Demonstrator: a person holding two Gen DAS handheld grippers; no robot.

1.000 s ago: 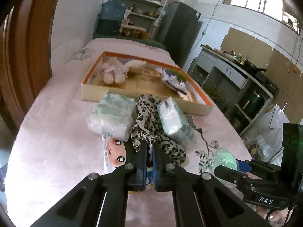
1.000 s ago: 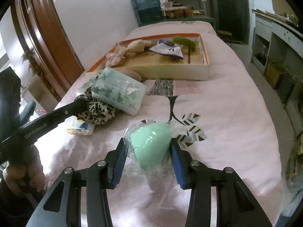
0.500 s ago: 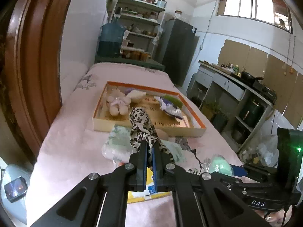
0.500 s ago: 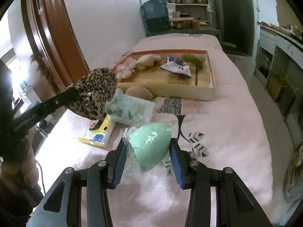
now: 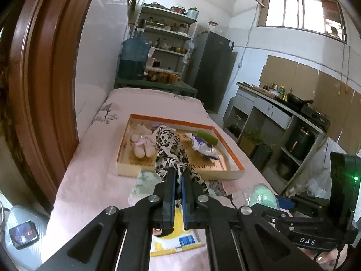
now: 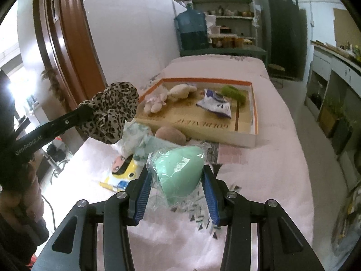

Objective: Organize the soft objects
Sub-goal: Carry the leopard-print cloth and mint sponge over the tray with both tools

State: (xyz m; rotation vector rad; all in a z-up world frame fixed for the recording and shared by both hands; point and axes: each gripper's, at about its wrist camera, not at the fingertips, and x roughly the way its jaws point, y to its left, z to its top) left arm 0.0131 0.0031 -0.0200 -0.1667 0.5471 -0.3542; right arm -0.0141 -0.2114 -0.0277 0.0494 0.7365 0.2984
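My left gripper [image 5: 177, 176] is shut on a leopard-print cloth [image 5: 170, 151] and holds it in the air above the pink bed; it also shows in the right wrist view [image 6: 111, 114]. My right gripper [image 6: 177, 176] is shut on a mint-green sponge in clear wrap [image 6: 180, 167], lifted off the bed; the sponge also shows in the left wrist view [image 5: 262, 195]. An orange-rimmed cardboard tray [image 6: 255, 110] lies ahead with a plush bunny [image 6: 165, 96], a purple-white packet [image 6: 214, 103] and a green fuzzy item [image 6: 233, 92] inside.
On the bed below lie tissue packs [image 6: 141, 135], a yellow doll-face packet [image 6: 123, 171] and a tan round item [image 6: 170, 133]. A wooden door frame [image 5: 45, 90] stands left; a counter [image 5: 282, 113] and shelves [image 5: 162, 45] stand right and behind.
Both grippers have risen from the bed. The left lifted the leopard cloth off the pile and toward the tray; the right lifted the green sponge.
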